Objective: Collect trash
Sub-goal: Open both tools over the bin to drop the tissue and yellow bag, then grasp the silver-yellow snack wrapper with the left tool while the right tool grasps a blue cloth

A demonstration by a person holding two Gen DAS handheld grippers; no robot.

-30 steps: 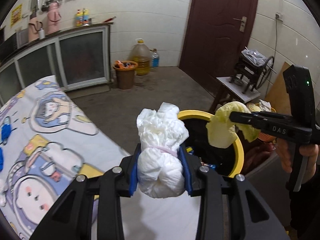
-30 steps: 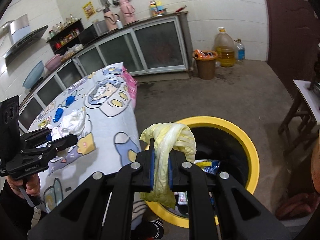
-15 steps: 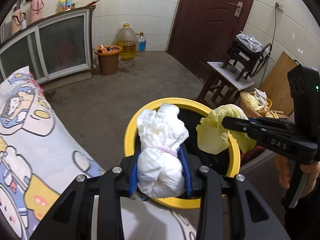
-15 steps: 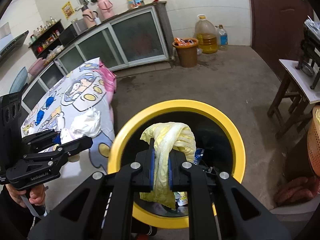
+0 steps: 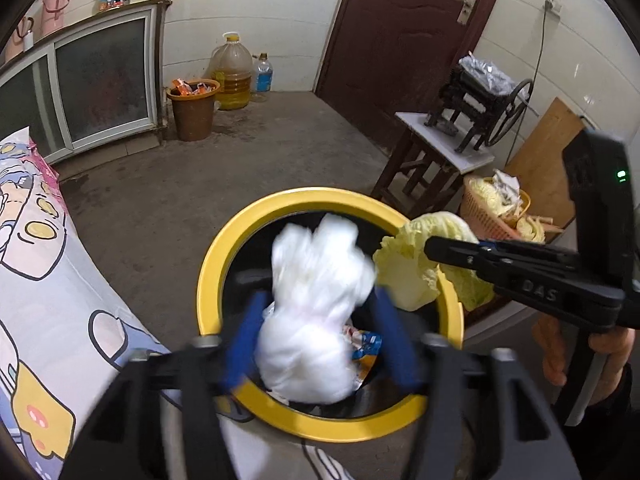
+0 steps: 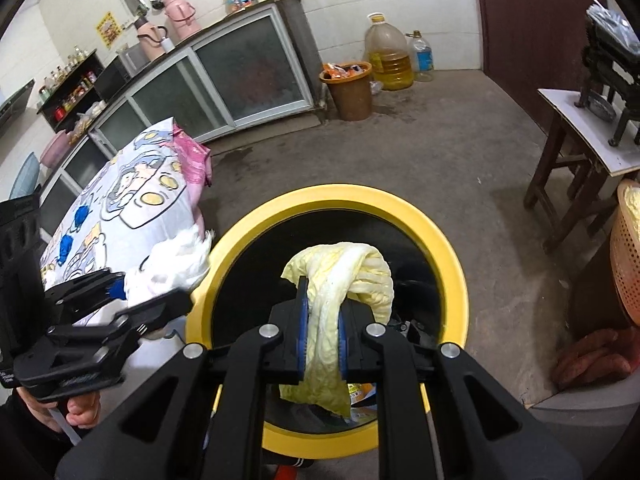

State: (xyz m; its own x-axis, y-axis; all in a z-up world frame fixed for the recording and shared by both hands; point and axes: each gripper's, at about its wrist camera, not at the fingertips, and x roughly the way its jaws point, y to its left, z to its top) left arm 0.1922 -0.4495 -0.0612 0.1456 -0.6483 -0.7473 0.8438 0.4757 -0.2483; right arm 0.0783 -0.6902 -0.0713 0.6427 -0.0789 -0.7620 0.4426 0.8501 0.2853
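A black bin with a yellow rim (image 5: 216, 256) (image 6: 448, 248) stands on the floor beside the table. My left gripper (image 5: 318, 322) hangs over the bin mouth with its blue pads spread wide; the white tied plastic bag (image 5: 316, 304) is blurred between them, with gaps on both sides. From the right wrist view the bag (image 6: 176, 266) sits at the bin's left rim. My right gripper (image 6: 322, 330) is shut on a yellow cabbage leaf (image 6: 344, 276) over the bin; it also shows in the left wrist view (image 5: 416, 264). Wrappers (image 5: 366, 346) lie inside the bin.
The cartoon-print tablecloth (image 5: 44, 304) (image 6: 132, 208) covers the table left of the bin. A brown waste bucket (image 5: 192, 110) and an oil jug (image 5: 232, 76) stand by the cabinet. A stool with a hand-crank machine (image 5: 476, 108) and an orange basket (image 5: 500, 212) are at right.
My left gripper moved further over the bin and its jaws spread apart, loosing the white bag. My right gripper moved forward over the bin, still clamping the leaf.
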